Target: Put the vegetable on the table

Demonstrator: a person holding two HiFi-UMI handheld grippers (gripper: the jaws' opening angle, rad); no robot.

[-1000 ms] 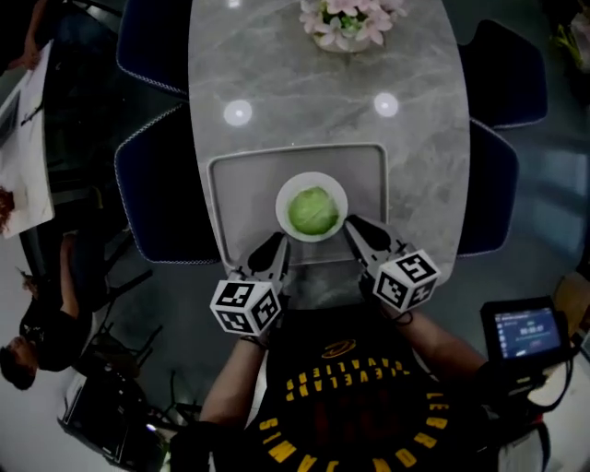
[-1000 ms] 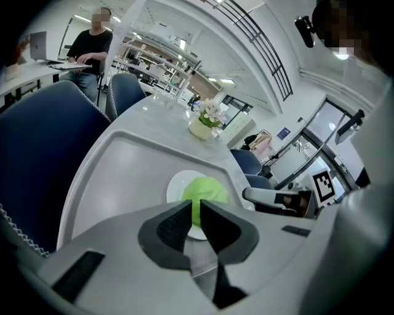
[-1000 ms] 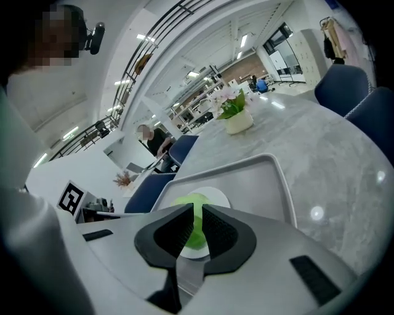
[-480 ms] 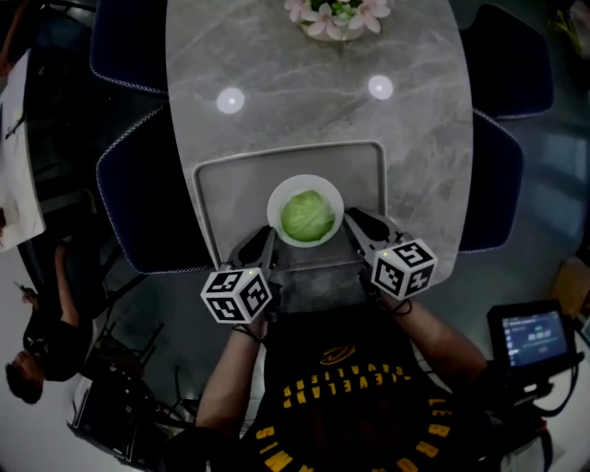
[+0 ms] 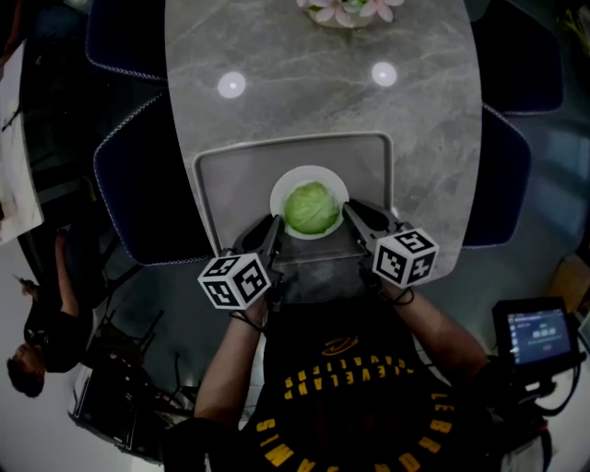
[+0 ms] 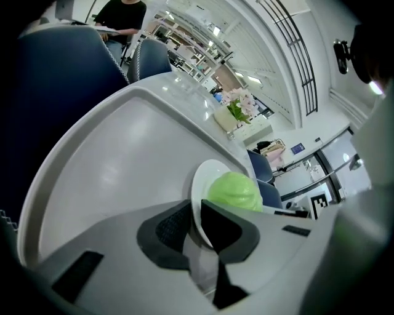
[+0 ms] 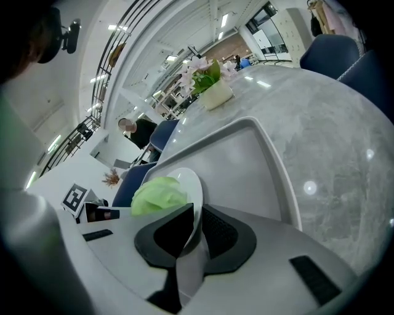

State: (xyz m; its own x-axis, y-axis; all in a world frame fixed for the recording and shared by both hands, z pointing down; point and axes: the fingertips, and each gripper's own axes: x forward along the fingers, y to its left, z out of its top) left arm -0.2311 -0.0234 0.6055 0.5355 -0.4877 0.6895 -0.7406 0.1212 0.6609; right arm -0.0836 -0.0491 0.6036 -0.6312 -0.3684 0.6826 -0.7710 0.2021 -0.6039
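The green vegetable (image 5: 312,207) lies on a white plate (image 5: 309,171) over the grey tray (image 5: 221,184) on the marble table (image 5: 304,101). The left gripper (image 5: 273,226) clenches the plate's rim at 8 o'clock, the right gripper (image 5: 355,214) pinches it at 4 o'clock

Far ahead of you stands a pot of pink flowers (image 5: 348,9); a dark blue left chair (image 5: 129,184) and right chair (image 5: 509,175) flank; a lit screen (image 5: 541,329) sits near right, a person (image 5: 37,343) near left
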